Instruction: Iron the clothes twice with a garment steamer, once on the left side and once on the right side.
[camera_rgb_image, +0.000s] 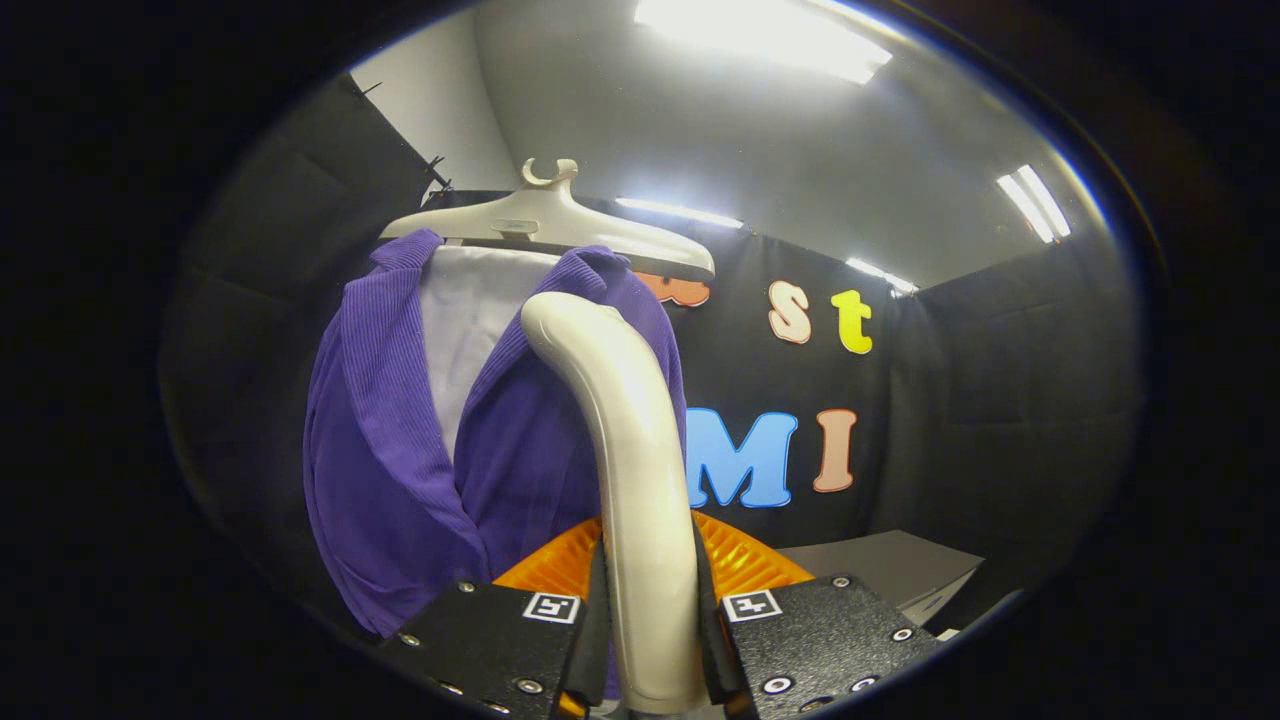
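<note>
Gripper (650, 640) clenched on cream steamer handle (625, 450), frame centre. Handle's curved top rests against purple corded garment (390, 460) on cream hanger (560, 222), upper left.

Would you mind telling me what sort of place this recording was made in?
Probably an indoor booth set up for garment steaming: black cloth walls, ceiling strip lights, and a purple garment on a hanger. The gripper is shut on the steamer handle.

Steamer handle (640, 500) between hand-held gripper (650, 640) fingers; garment (400, 450) on hanger (550, 225) just beyond
</note>
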